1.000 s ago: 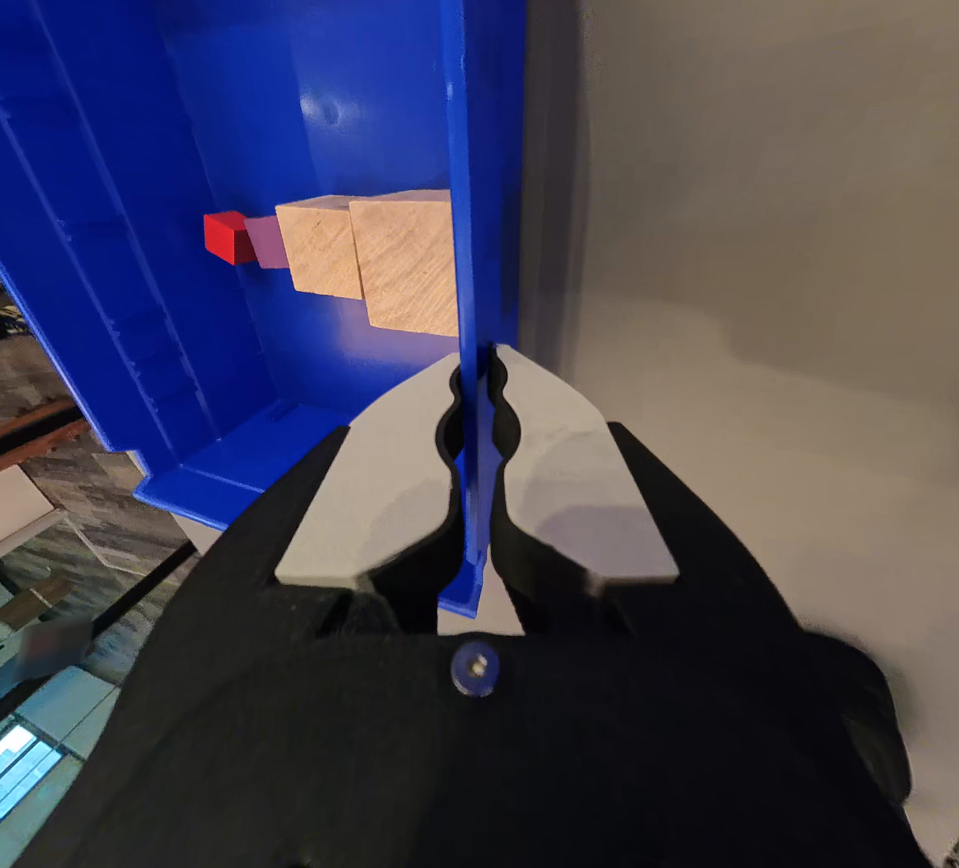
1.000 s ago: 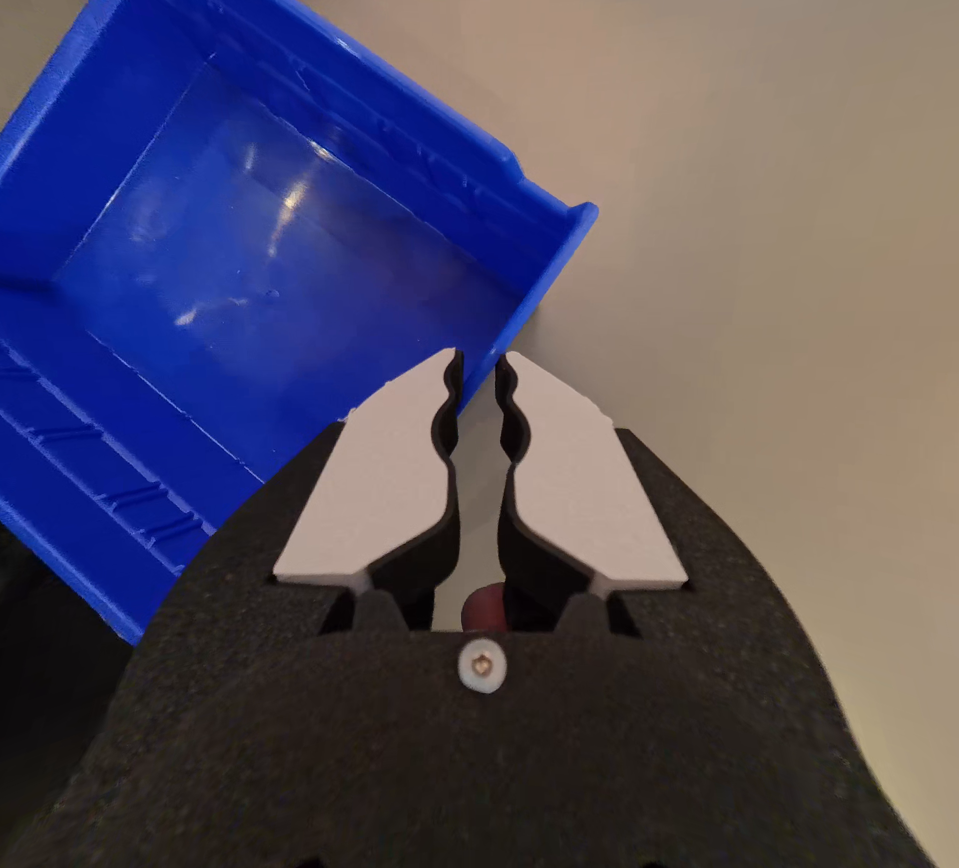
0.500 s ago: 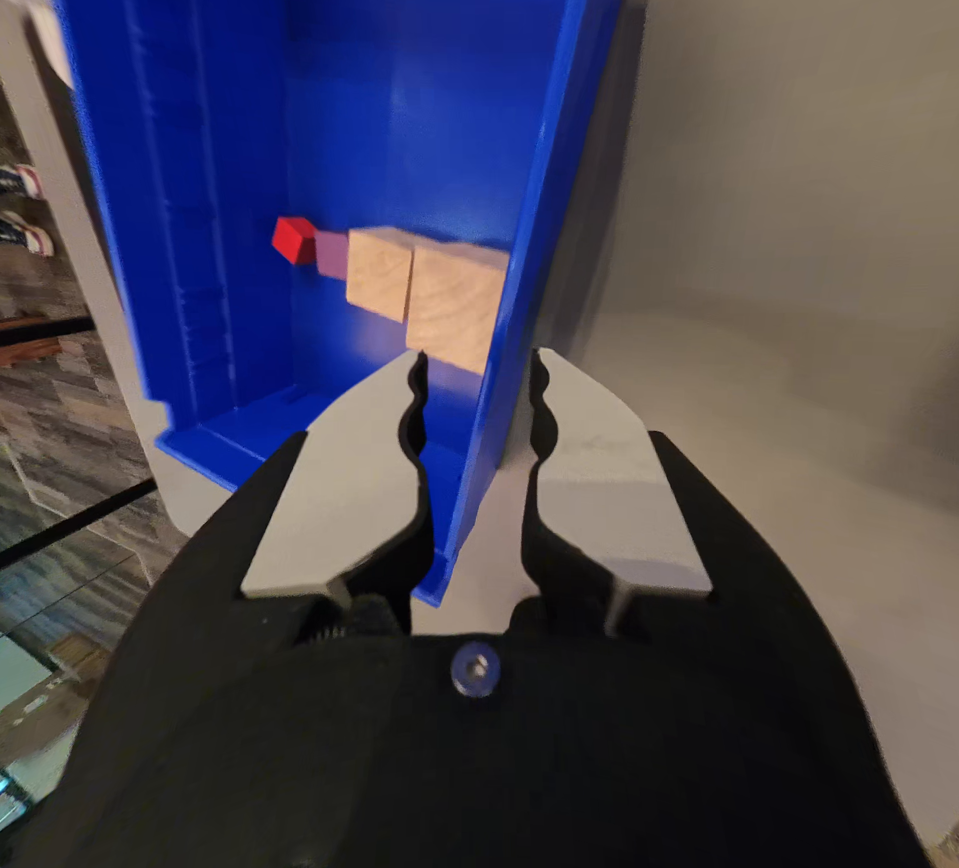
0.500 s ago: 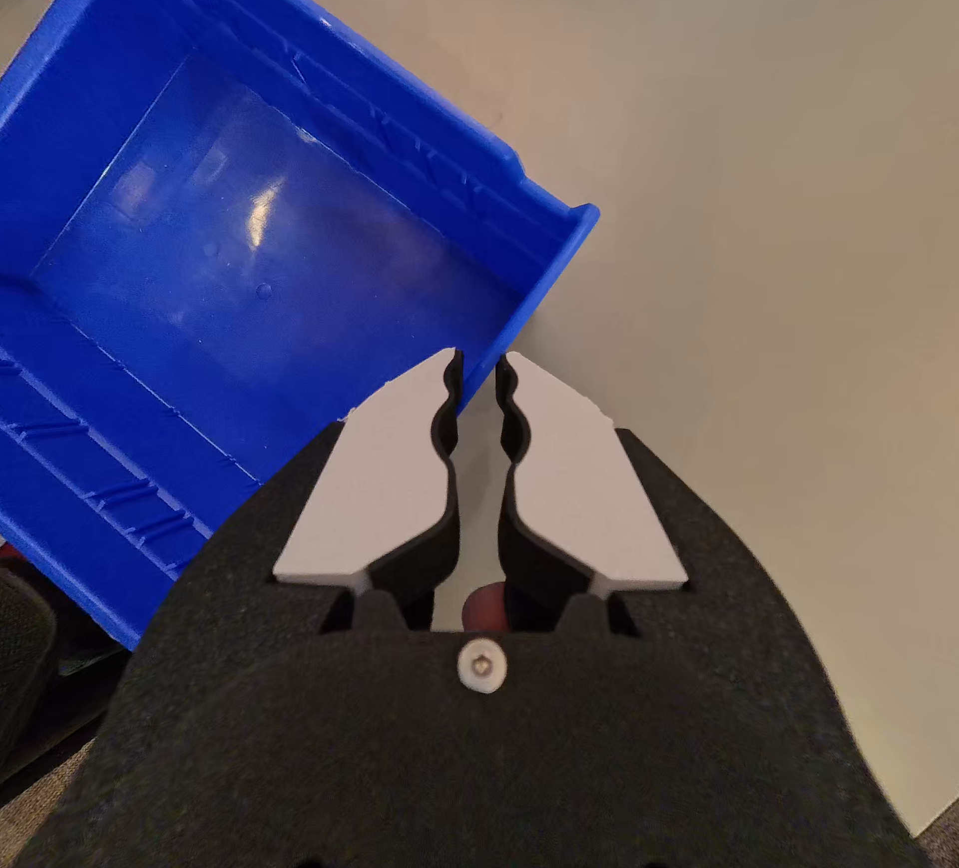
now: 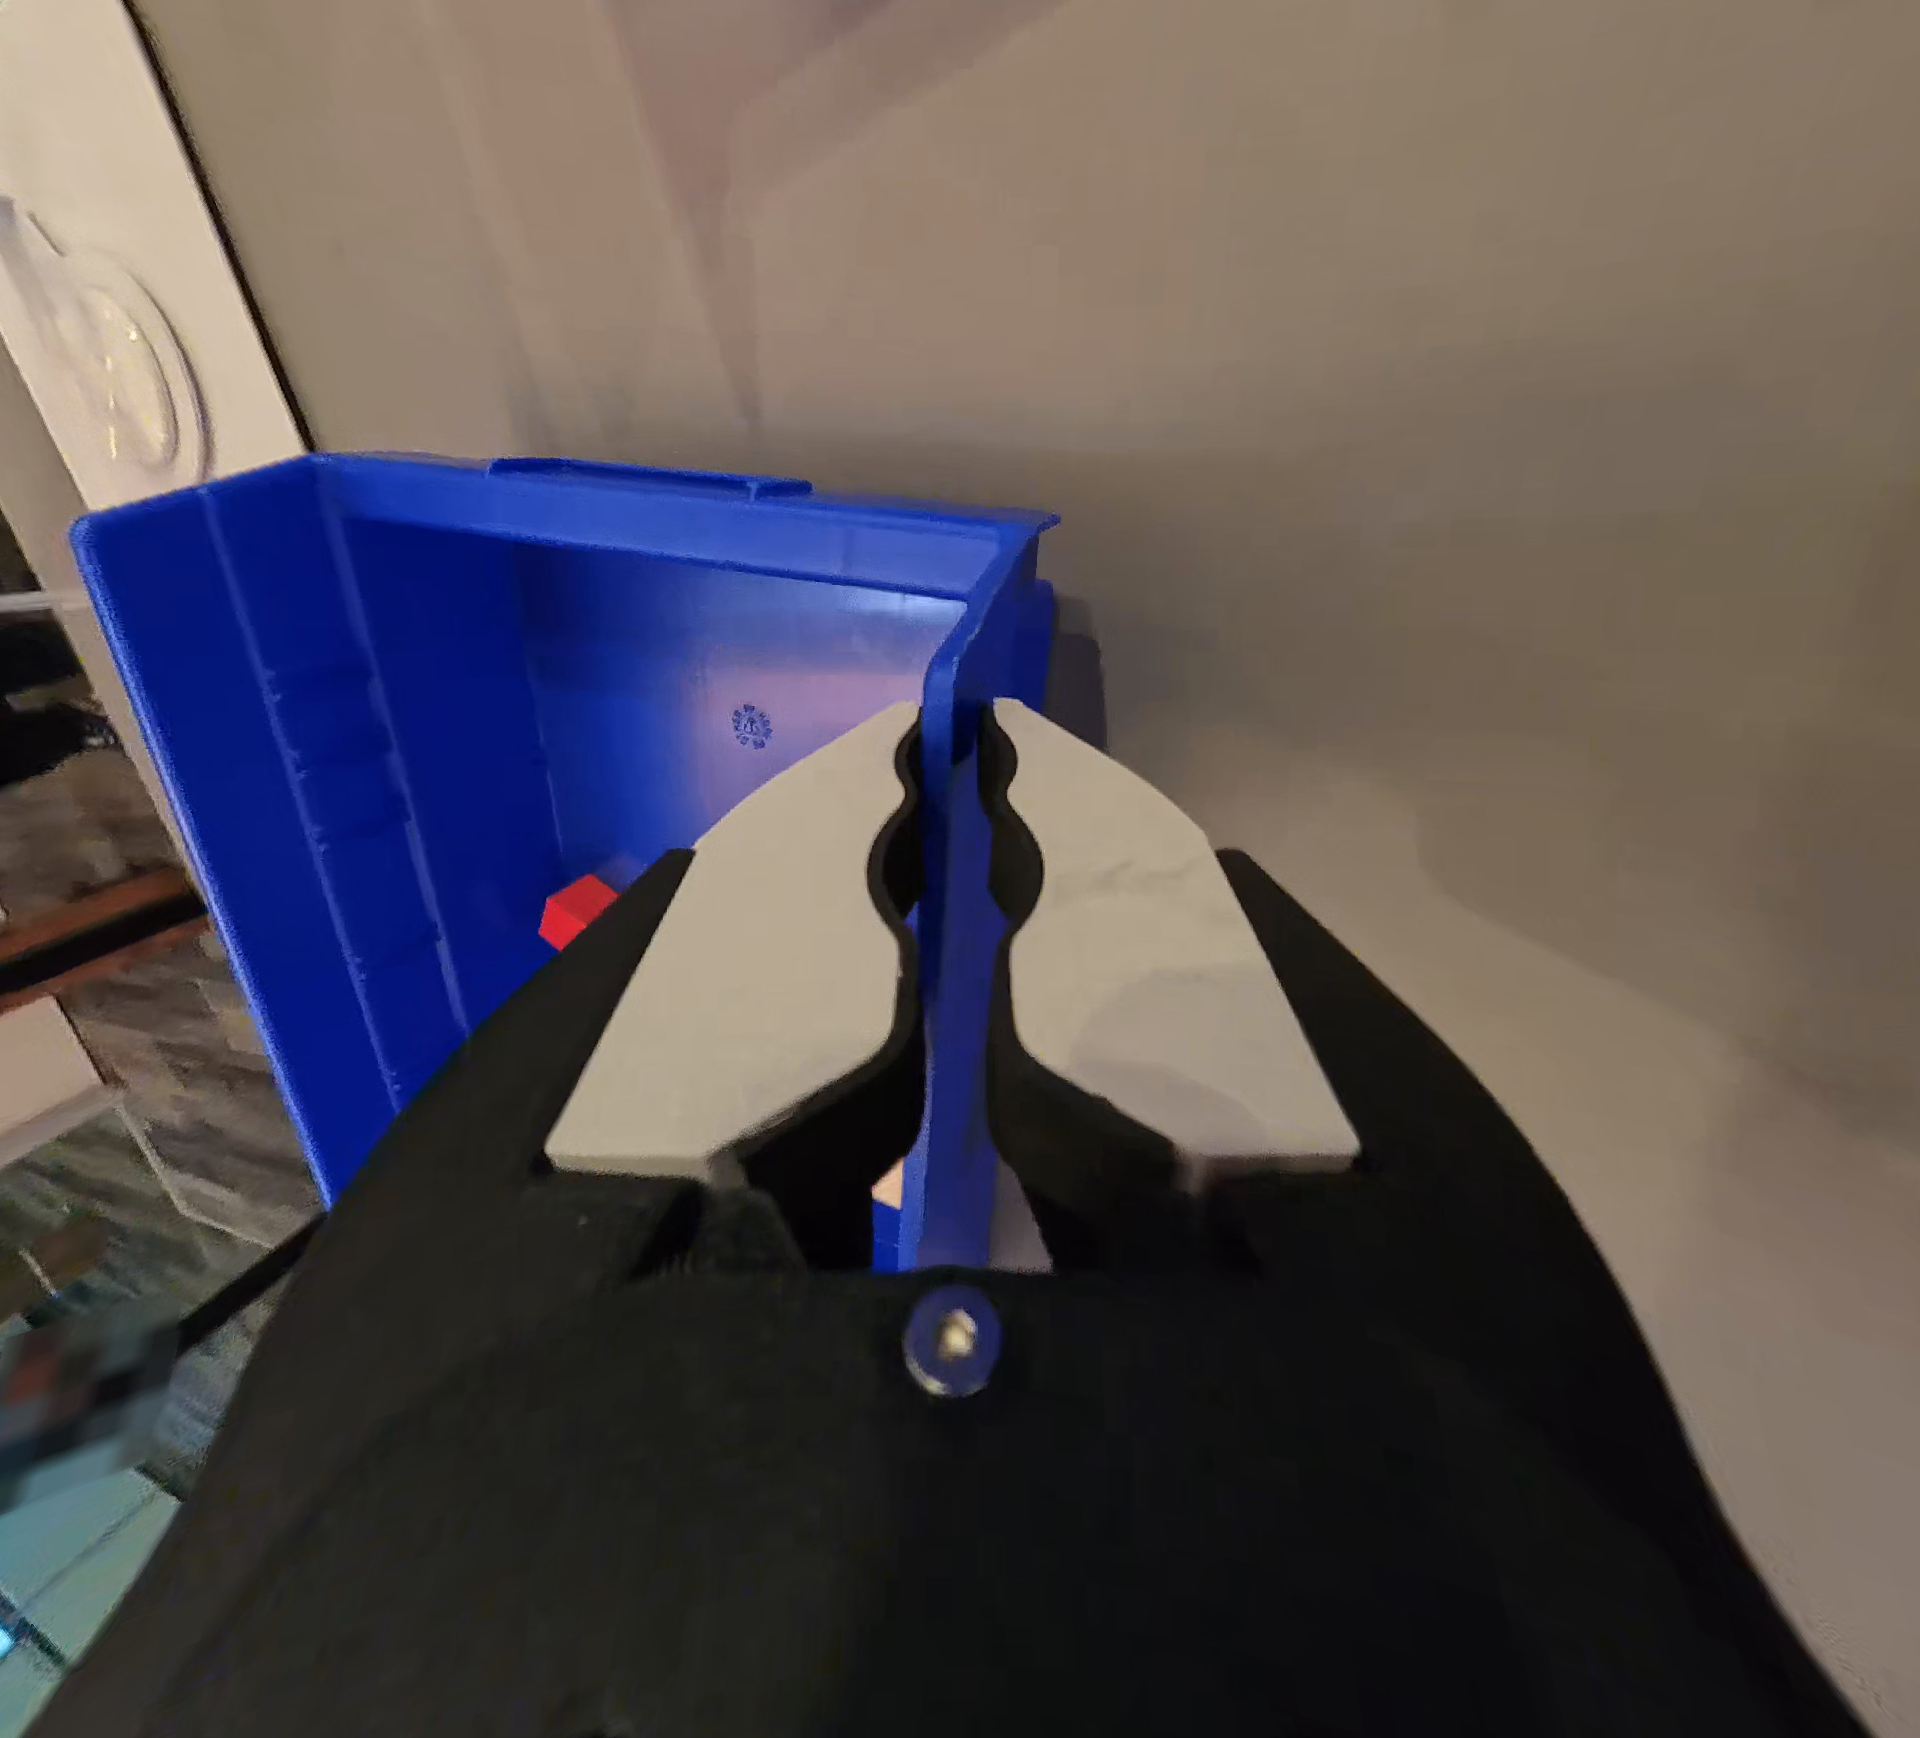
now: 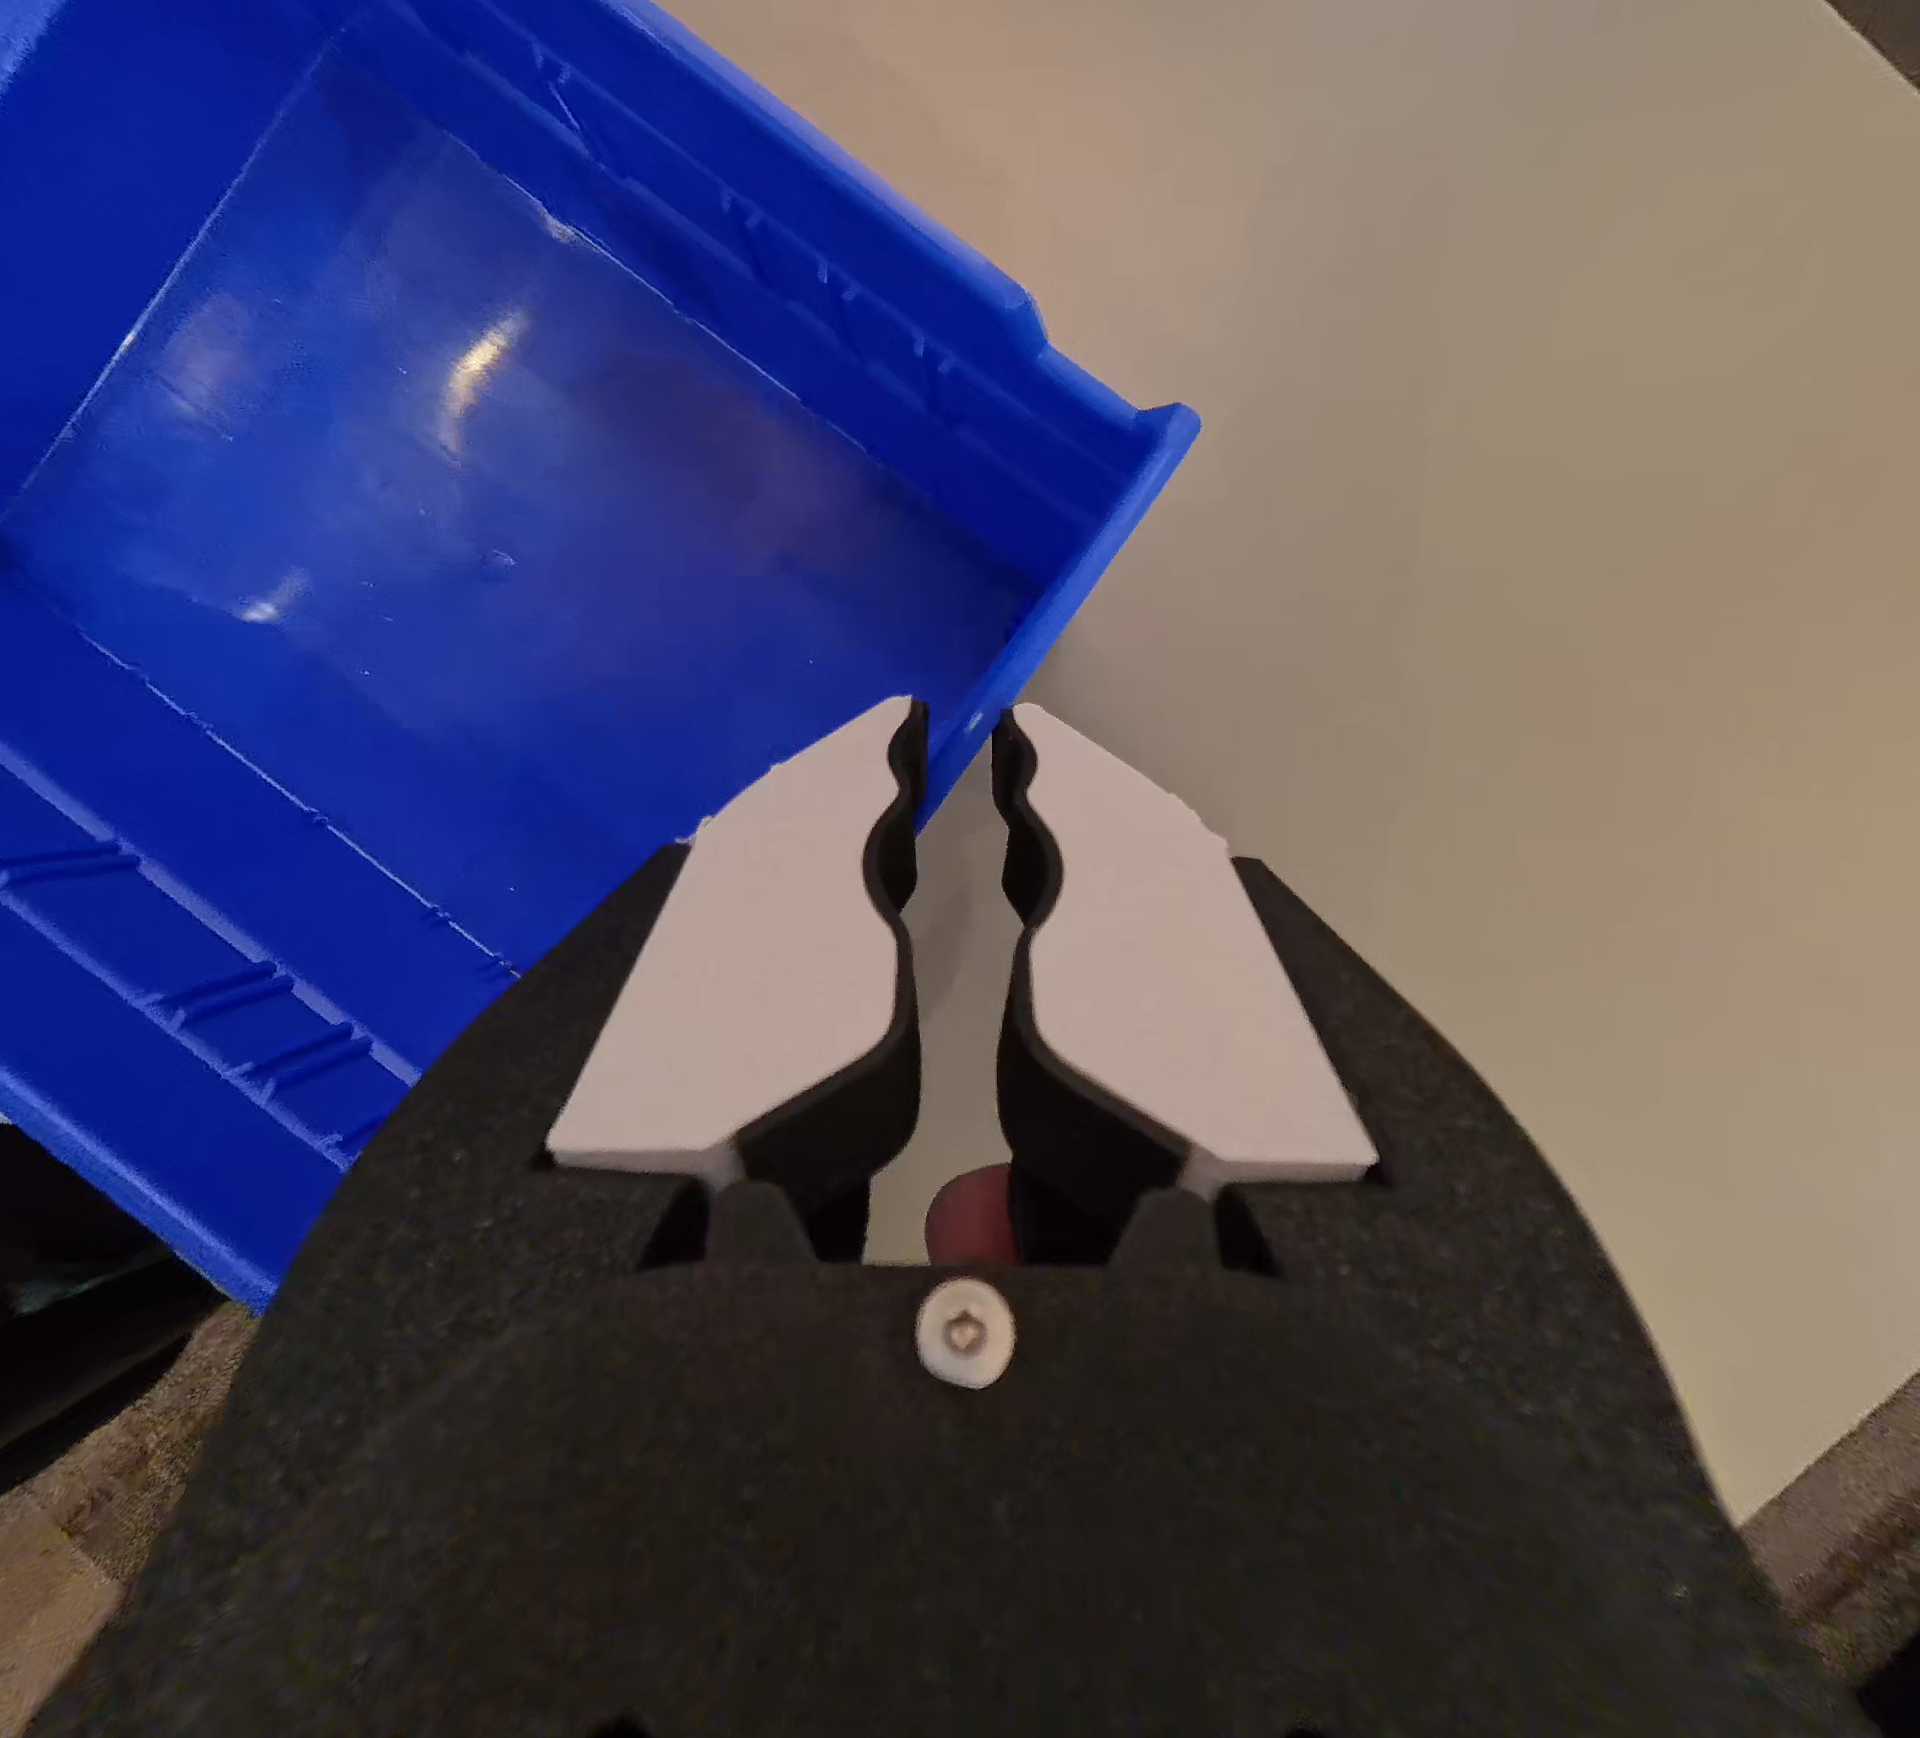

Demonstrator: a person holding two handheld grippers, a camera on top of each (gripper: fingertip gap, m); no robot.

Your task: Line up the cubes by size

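The left tool (image 5: 954, 722) pinches the side wall of a blue bin (image 5: 416, 753), both pads pressed on it. Inside, a red cube (image 5: 574, 911) peeks out beside the finger. The right tool (image 6: 956, 722) stands slightly parted, gripping nothing, over another bin's (image 6: 468, 493) corner on the table (image 6: 1455, 441).

Blue bin (image 6: 436, 462): glossy smooth plastic. Tabletop (image 6: 1455, 545): matt, smooth. Red cube (image 5: 574, 911): matt.

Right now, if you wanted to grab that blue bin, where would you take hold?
Probably its thin side wall, coming down over the rim with one finger inside and one outside. The left hand-held gripper is clamped there; the wall is flat and narrow enough to pinch.
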